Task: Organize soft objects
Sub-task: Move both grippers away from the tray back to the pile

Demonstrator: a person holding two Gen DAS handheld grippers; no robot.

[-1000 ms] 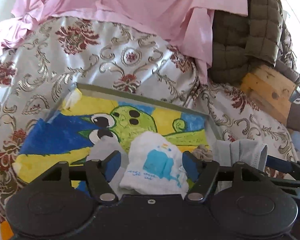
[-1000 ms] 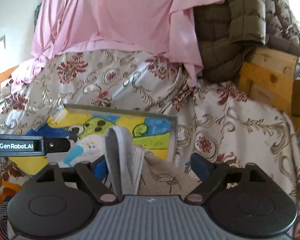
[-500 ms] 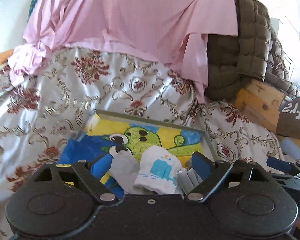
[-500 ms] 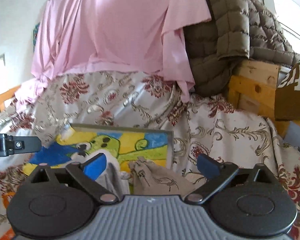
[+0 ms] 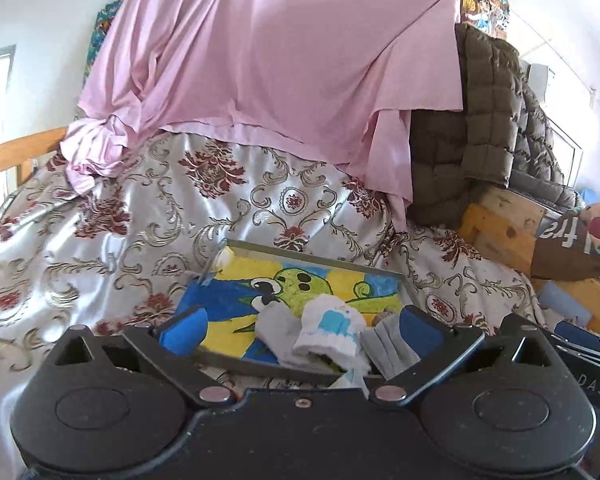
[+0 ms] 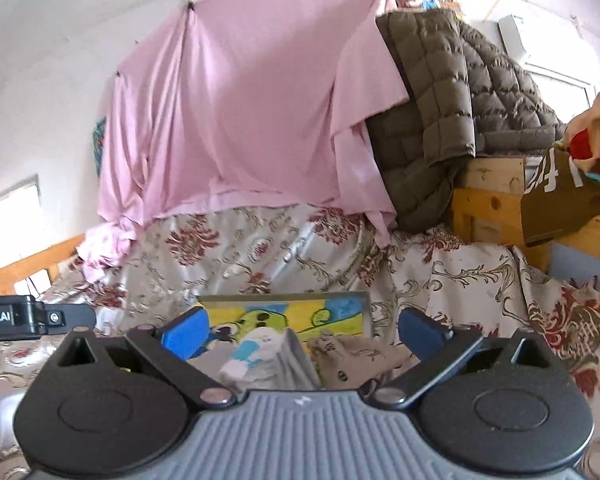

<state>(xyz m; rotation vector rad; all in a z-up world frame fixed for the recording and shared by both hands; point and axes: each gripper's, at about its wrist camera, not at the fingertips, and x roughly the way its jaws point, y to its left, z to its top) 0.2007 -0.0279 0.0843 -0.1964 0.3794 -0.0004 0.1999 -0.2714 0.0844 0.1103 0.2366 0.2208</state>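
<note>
A: What does the left wrist view show?

B: The left gripper (image 5: 302, 330) has its blue pads spread wide apart. They have just been opening, and they press on nothing. Beyond them is a flat tray (image 5: 300, 249) with a thin grey rim and a bright cartoon picture inside. It lies on the shiny flowered bedspread (image 5: 148, 216). A soft white sock (image 5: 332, 330) with a blue patch sits in the tray between a grey sock (image 5: 278, 330) and a folded grey cloth (image 5: 390, 346).

A: And the right wrist view?

B: The right gripper (image 6: 302, 336) is wide apart too, with nothing gripped. The white sock (image 6: 252, 350) shows again, next to a crumpled beige cloth (image 6: 352, 354) with dark line drawings. Behind hangs a smooth pink sheet (image 6: 240, 120) and a puffy quilted brown jacket (image 6: 440, 112).
</note>
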